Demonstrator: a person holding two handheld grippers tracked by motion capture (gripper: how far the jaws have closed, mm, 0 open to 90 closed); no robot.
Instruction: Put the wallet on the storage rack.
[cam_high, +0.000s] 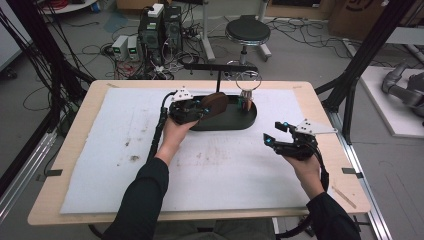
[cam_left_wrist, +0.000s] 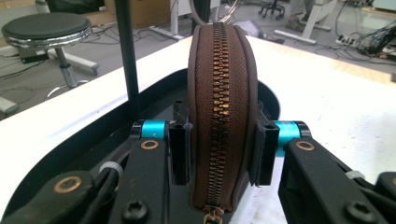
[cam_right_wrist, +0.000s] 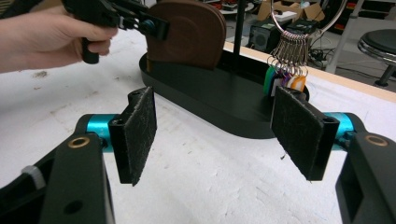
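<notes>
brown zippered pouch standing on edge, zipper up, over the black oval tray on the desk | left hand-held gripper clamping its flat sides | right hand-held gripper hovering near, jaws spread wide, holding nothing | key ring hanging over tray end

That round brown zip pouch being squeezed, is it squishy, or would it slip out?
The brown pouch probably keeps its shape: it stays evenly rounded between the left gripper's jaws, with no visible dent. Its woven fabric against their flat pads likely resists slipping. Set on its edge alone, it would probably roll or tip over.
</notes>
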